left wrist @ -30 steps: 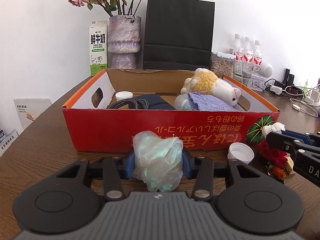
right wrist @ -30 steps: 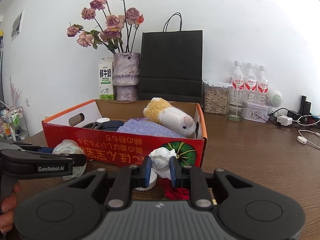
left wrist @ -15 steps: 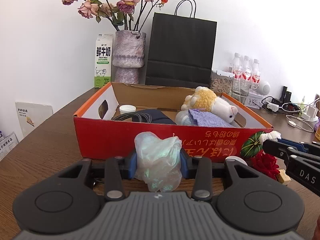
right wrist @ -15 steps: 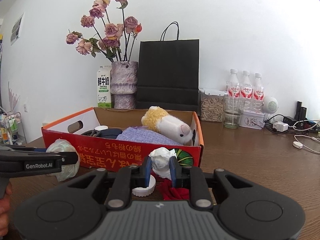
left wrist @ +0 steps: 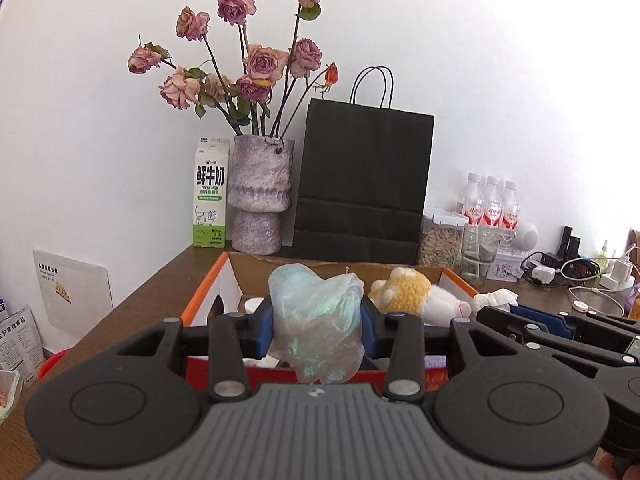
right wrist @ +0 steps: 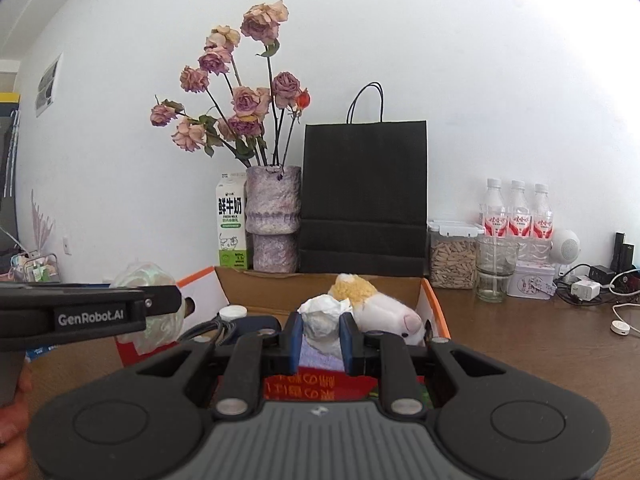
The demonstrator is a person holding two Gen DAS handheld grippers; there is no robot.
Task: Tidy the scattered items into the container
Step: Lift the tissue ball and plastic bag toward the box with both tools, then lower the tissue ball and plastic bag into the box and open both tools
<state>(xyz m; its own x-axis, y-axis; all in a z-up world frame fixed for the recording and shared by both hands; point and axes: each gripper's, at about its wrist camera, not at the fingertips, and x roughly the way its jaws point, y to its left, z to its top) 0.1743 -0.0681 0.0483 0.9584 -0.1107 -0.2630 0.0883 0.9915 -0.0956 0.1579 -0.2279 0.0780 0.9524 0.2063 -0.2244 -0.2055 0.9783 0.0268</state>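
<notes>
In the left wrist view, the left gripper has its blue pads pressed against both sides of a crumpled iridescent plastic bag, held in the air before the near wall of the red cardboard box. A plush toy lies inside the box, and the right gripper comes in from the right with a white paper wad at its tip. In the right wrist view, the right gripper is nearly closed, pinching the crumpled white paper wad above the box's near edge; the plush toy lies just beyond. The left gripper with its bag stands at the left.
</notes>
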